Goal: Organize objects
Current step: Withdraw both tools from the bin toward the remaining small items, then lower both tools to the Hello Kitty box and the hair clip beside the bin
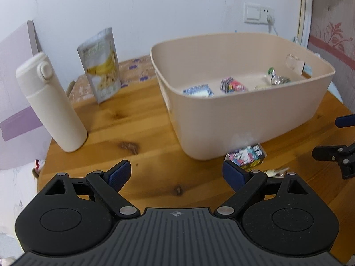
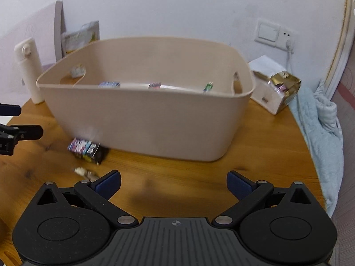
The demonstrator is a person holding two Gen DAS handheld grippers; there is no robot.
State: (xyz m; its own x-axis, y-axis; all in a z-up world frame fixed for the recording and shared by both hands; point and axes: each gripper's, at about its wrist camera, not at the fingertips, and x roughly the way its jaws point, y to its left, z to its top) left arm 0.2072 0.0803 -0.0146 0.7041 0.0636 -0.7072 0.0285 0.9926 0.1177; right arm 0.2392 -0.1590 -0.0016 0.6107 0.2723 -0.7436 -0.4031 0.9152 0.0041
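A beige plastic bin [image 1: 255,119] [image 2: 142,119] stands on the round wooden table [image 1: 133,137] with several small snack packets inside. A colourful snack packet [image 1: 246,156] [image 2: 85,149] lies on the table against the bin's near wall. A small pale wrapped candy [image 1: 276,173] [image 2: 85,173] lies just in front of it. My left gripper [image 1: 178,175] is open and empty, low over the table, left of the packet. My right gripper [image 2: 174,182] is open and empty, in front of the bin, right of the candy.
A white bottle [image 1: 51,104] [image 2: 28,68] and a banana chip pouch [image 1: 99,66] stand at the table's left. A white box with a gold packet [image 2: 278,88] sits right of the bin. A light blue blanket [image 2: 319,122] lies past the right table edge.
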